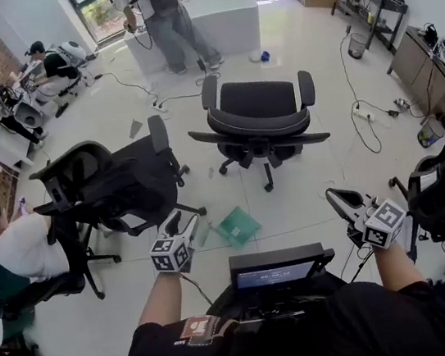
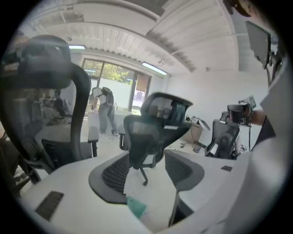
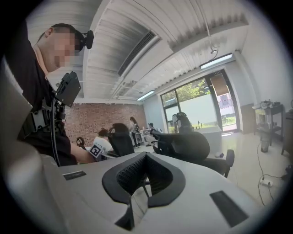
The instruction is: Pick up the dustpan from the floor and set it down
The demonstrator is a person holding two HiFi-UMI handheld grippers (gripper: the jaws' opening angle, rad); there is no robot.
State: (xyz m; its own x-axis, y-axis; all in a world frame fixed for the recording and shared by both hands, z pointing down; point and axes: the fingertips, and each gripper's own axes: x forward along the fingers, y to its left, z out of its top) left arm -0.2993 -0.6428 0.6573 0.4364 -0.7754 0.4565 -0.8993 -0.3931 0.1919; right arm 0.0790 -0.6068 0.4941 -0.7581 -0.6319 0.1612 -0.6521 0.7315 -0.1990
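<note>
From the head view, the green dustpan (image 1: 238,225) lies flat on the pale floor (image 1: 308,193). It sits in front of the black office chair (image 1: 259,118) in the middle of the room and beside a second black chair (image 1: 115,181) on the left. The left gripper (image 1: 186,222) is raised just beside the dustpan's near edge, not touching it as far as this view shows. The right gripper (image 1: 335,196) is up too, well off to the right, clear of everything. At the far end, a person (image 1: 157,17) stands at a white counter (image 1: 224,19).

Over to the left gripper view: the left gripper (image 2: 146,170) has its jaws spread wide, nothing between the pads. The dustpan (image 2: 136,206) peeks in low, a green corner down on the floor, below and in front of the jaws. The middle chair (image 2: 155,132) fills the gap beyond.

Right gripper view now: the right gripper (image 3: 145,157) has its tips meeting at the far end, closed on nothing. A black chair (image 3: 192,148) stands beyond, with a brick wall (image 3: 100,119) behind.
</note>
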